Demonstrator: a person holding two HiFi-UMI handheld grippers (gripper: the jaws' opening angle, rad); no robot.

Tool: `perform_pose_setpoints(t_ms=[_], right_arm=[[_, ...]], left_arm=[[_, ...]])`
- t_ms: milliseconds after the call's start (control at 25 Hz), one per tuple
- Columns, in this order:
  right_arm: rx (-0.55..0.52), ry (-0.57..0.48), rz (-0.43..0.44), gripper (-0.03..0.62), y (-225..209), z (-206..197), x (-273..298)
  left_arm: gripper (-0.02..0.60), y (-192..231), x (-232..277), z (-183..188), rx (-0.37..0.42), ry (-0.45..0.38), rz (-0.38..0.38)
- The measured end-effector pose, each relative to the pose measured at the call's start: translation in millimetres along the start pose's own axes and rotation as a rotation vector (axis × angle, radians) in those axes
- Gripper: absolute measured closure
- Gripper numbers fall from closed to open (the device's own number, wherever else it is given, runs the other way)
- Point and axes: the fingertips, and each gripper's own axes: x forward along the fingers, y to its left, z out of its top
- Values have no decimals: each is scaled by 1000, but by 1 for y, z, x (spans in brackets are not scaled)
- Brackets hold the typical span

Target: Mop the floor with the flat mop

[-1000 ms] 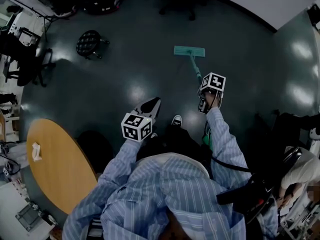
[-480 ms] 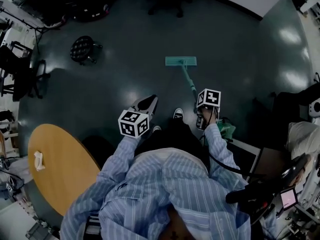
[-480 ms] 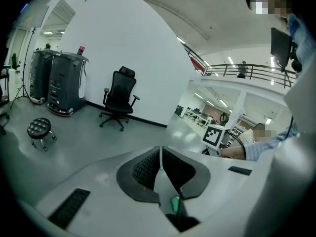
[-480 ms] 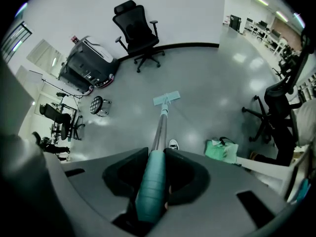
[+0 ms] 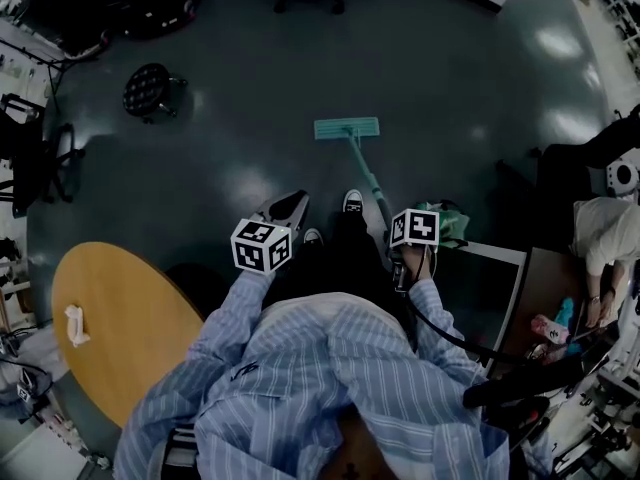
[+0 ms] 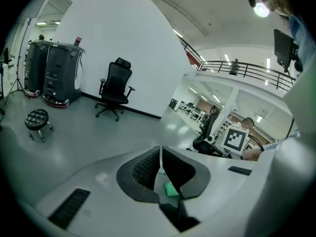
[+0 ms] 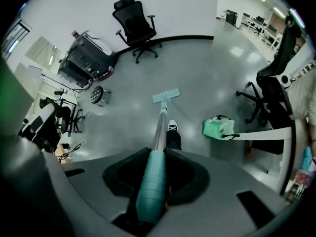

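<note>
Flat mop (image 5: 355, 148) is lying with its teal head (image 5: 347, 128) flat on the dark floor (image 5: 450, 98), well ahead of the person's shoe (image 5: 352, 202). Its handle (image 5: 366, 173) is slanting back past the right side of that shoe and up into the right gripper (image 7: 158, 154). That gripper is clamping the handle's teal grip sleeve between its two jaws, and the shaft is running straight out from them toward the head. The left gripper (image 6: 160, 164) is hanging out to the left of the shoe with its ribbed pads pressed together on nothing, taking no part in the grip. Judging by this, the mopping stroke itself is under way, with one gripper alone working the mop over the patch in front of the shoe. The next move is probably calling for a push or pull along the handle's line. It is also asking for enough downward lean that the head is sitting flat instead of tipping onto an edge. A green bag (image 5: 445, 223) is sitting just right of the shoe, near the handle, so any sideways sweep is needing care there. A black stool (image 5: 146, 89) is standing well off to the shoe's front left, clear of the mop.
</note>
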Motion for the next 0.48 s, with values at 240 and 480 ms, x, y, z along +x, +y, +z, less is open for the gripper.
perform_pose_setpoints(t_ms=[240, 480], right_arm=[[-30, 65, -18, 477, 4, -31, 4], [-77, 130, -22, 477, 15, -29, 18]], left_arm=[[561, 1, -1, -8, -8, 10, -16], [561, 6, 10, -2, -21, 12, -11]])
